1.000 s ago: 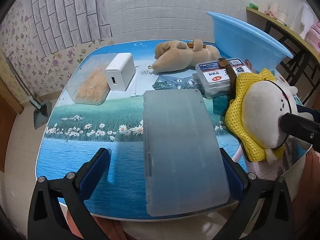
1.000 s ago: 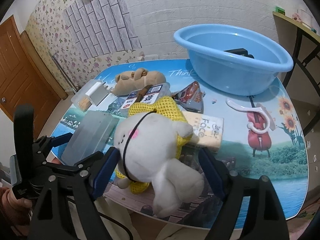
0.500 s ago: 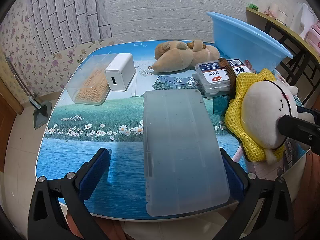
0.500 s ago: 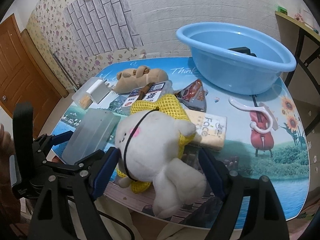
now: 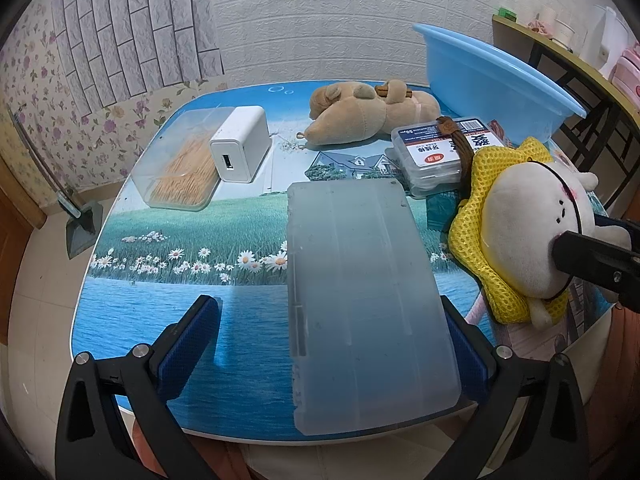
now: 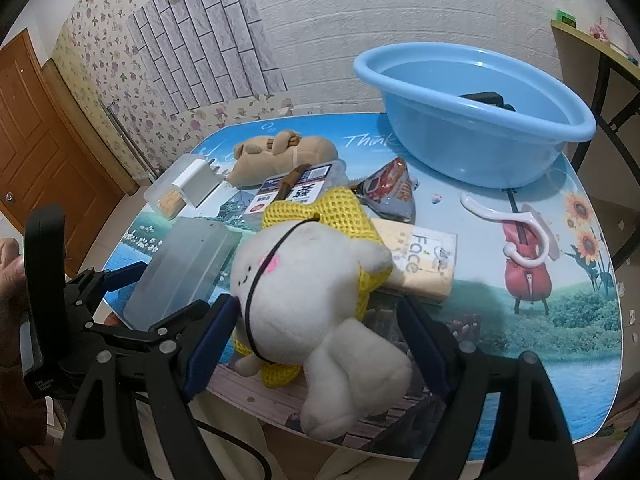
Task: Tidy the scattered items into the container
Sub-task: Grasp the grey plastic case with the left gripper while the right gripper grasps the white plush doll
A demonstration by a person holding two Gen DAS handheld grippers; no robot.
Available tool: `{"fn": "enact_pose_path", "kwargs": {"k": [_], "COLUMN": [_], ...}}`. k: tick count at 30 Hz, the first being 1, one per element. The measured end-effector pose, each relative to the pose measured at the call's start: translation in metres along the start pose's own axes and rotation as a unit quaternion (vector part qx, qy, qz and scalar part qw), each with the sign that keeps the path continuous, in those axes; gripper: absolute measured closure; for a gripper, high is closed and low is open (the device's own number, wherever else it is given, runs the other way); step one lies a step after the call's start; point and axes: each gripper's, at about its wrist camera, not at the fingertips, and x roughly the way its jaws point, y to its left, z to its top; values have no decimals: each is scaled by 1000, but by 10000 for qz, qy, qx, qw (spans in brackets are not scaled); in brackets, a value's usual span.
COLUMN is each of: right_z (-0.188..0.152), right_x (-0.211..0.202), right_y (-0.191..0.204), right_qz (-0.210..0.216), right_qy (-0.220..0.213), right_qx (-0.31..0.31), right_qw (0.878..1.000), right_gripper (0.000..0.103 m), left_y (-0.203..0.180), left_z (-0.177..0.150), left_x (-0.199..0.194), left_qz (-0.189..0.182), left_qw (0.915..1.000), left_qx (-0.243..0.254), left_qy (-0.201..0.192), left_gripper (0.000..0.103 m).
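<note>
Little has changed over the last second: the right claw [image 6: 316, 344] keeps its blue pads wide apart around the white plush toy in a yellow mesh cape [image 6: 308, 280], the left pad touching the toy's head and the right pad standing clear, so nothing is gripped yet; the view has only crept slightly nearer. The left claw [image 5: 332, 344] likewise stays open, unmoved, straddling the near end of the frosted translucent plastic case [image 5: 364, 280] on the picture-printed tabletop [image 5: 180, 280]. By my judgement the task has barely advanced, and closing on the plush toy comes next. The light blue plastic basin [image 6: 480, 120], the likely container, sits at the far right of the tabletop with one dark object already inside. Between toy and basin lie a beige "Face" box [image 6: 416, 260], a crumpled snack packet [image 6: 390, 188] and a white plastic hook [image 6: 508, 220], so the carry should pass over them. Further left are a tan plush dog [image 5: 368, 116], a labelled clear box of swabs [image 5: 436, 152], a white charger block [image 5: 240, 152] and a clear tub of toothpicks [image 5: 180, 176].
</note>
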Motion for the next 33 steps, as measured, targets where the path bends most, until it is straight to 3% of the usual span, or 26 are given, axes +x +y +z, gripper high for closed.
{"fn": "enact_pose_path", "kwargs": {"k": [33], "right_z": [-1], "right_x": [2], "right_y": [1], "right_qz": [43], "right_qy": [49], "right_qx": [21], "right_qw": [10000], "right_gripper": [20], "left_y": [0], "left_z": [3], "left_x": [3], "left_qz": [-1], "left_qw": [10000], "left_qx": [18], "left_qy": [-18], "left_gripper": [0]}}
